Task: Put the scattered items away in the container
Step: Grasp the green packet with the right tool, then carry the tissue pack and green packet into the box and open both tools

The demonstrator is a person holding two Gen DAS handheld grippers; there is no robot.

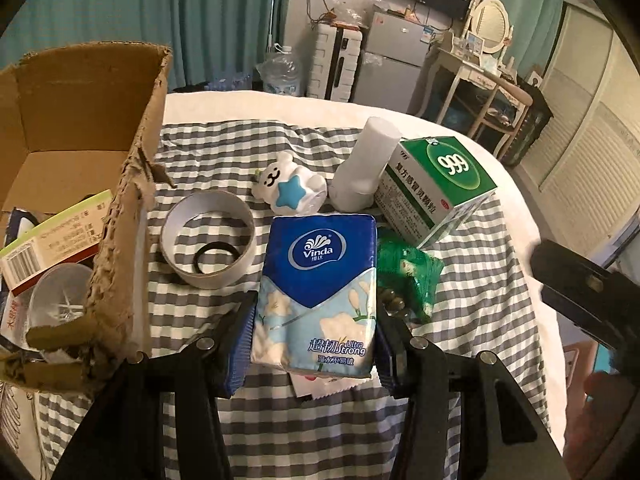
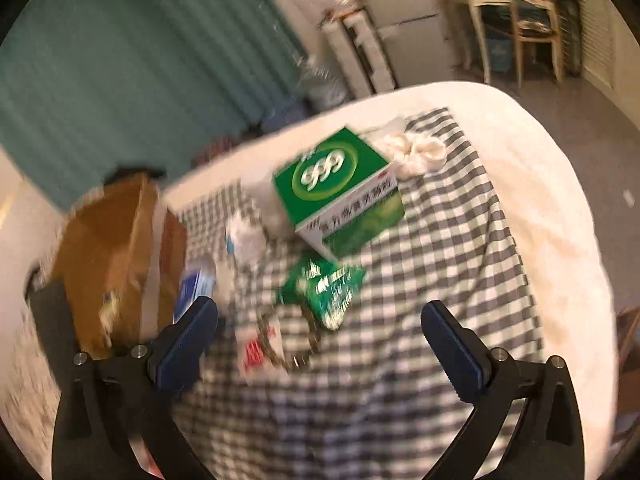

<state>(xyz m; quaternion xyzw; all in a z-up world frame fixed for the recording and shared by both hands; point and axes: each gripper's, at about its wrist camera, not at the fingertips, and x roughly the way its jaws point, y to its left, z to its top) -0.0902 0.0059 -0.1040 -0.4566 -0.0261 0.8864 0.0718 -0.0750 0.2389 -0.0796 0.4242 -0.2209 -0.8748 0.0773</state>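
Tissue pack is pinched by the left fingers for the cardboard box; right fingers spread empty

A white bed is covered by a grey-checked cloth. On the cloth are seen a cardboard box, tape ring, bear toy, white bottle, green 999 box and green packet.

Right wrist view is smeared all over, so the small red-and-white packet under the claw can't be read. Over on the left wrist view, the torn brown cardboard box is cut off by the edge, and the blue-and-white Vinda tissue pack hides most of a white sachet beneath it.
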